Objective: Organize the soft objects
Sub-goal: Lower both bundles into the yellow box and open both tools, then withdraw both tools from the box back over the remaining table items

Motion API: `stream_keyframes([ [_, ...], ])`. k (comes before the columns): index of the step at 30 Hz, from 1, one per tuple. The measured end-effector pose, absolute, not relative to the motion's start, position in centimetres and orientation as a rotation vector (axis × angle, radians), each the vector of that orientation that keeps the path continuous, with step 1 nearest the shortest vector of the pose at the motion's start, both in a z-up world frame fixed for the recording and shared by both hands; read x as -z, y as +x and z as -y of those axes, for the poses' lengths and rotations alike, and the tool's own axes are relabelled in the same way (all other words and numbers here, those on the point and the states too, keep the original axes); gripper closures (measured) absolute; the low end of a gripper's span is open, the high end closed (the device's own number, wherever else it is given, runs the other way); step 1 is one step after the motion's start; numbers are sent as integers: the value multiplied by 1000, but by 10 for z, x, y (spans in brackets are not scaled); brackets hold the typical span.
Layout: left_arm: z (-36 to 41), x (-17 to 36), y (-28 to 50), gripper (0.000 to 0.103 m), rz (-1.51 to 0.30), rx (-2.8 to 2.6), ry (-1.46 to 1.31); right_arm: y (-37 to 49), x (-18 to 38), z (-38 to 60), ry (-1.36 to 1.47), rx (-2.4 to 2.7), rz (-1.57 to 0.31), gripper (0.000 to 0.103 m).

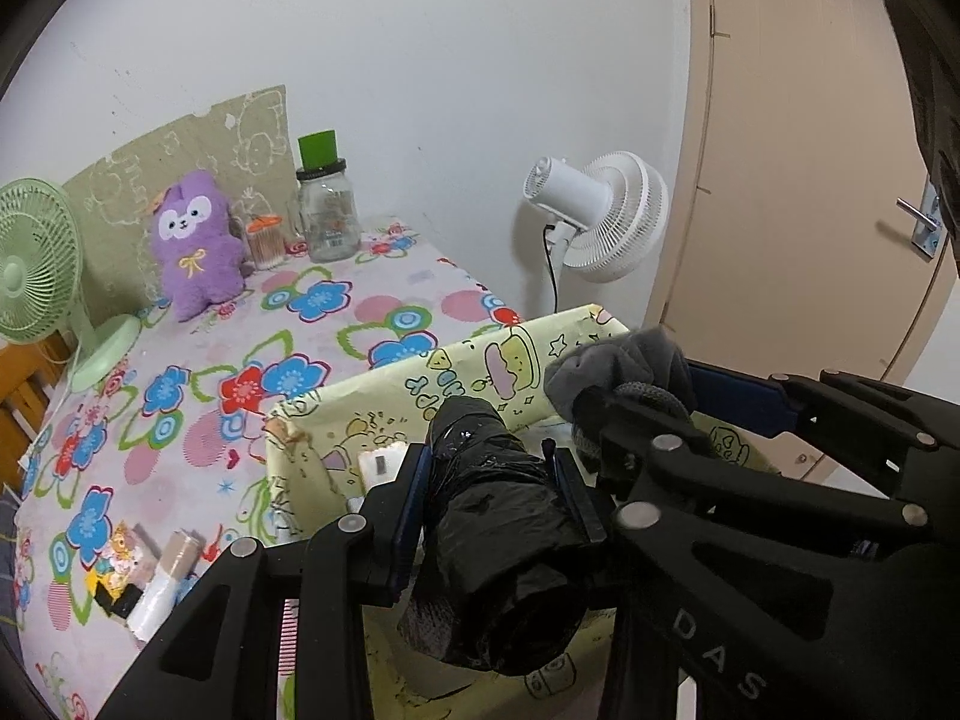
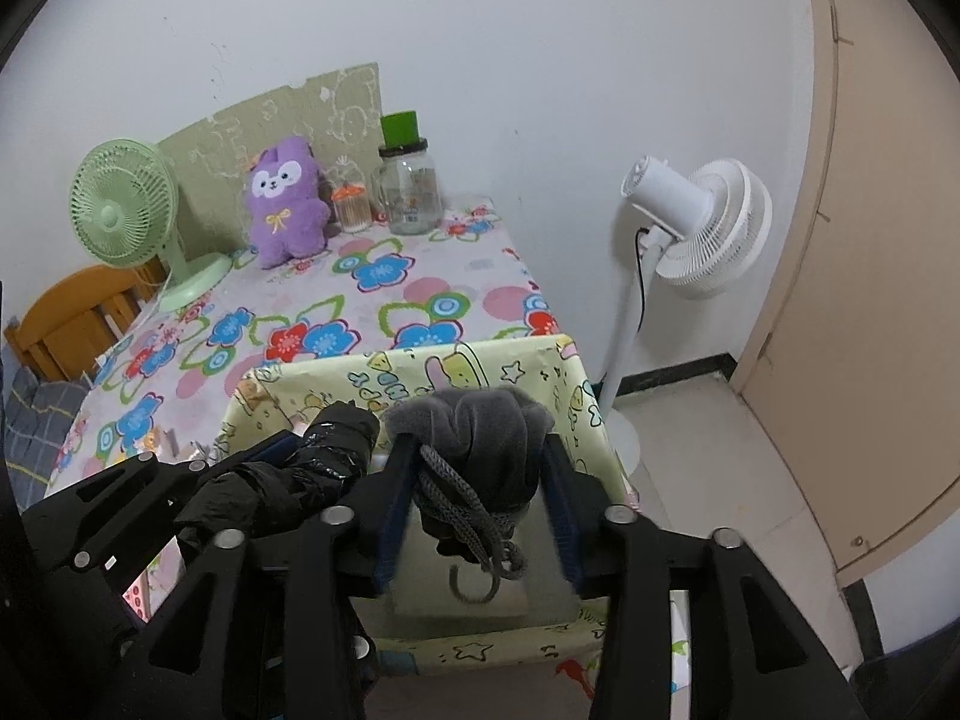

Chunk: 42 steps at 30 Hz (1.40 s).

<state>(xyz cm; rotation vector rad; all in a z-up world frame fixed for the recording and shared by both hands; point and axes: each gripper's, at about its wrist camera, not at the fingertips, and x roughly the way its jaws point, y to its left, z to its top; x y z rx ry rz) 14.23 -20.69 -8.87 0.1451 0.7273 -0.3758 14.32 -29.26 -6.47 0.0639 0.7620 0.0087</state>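
Left claw (image 1: 489, 474) clamped on black plastic-wrapped roll (image 1: 498, 534), held above yellow cartoon-print box (image 1: 372, 396). Right claw (image 2: 480, 492) clamped on grey fleece bundle (image 2: 480, 438), its grey cord (image 2: 474, 534) dangling over the box interior. Roll just beside bundle, at its 9 o'clock in the right wrist view. Box sits at near edge of floral worktop (image 2: 384, 276). Purple plush (image 2: 285, 204) upright at far end, 11 o'clock from the box, beside glass jar (image 2: 411, 192).
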Motion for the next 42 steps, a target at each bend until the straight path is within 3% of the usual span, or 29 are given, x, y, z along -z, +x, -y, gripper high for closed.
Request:
stream_keyframes([
  [2,207,91,145,61,-738,381,141,143,65,295,66,4,-750,33],
  [8,210,96,148,60,-756,395,131,143,63,296,36,21,-729,30],
  [10,212,96,149,51,-759,403,129,143,64,297,34,29,-734,30],
  [11,212,97,149,39,-760,406,128,143,65,298,33,35,-736,29],
  [15,215,95,148,17,-749,422,133,140,65,300,31,48,-741,29],
  [20,214,93,145,9,-744,425,135,134,62,298,31,60,-733,29],
  [42,154,68,111,3,-667,337,150,103,37,240,11,4,-651,20],
])
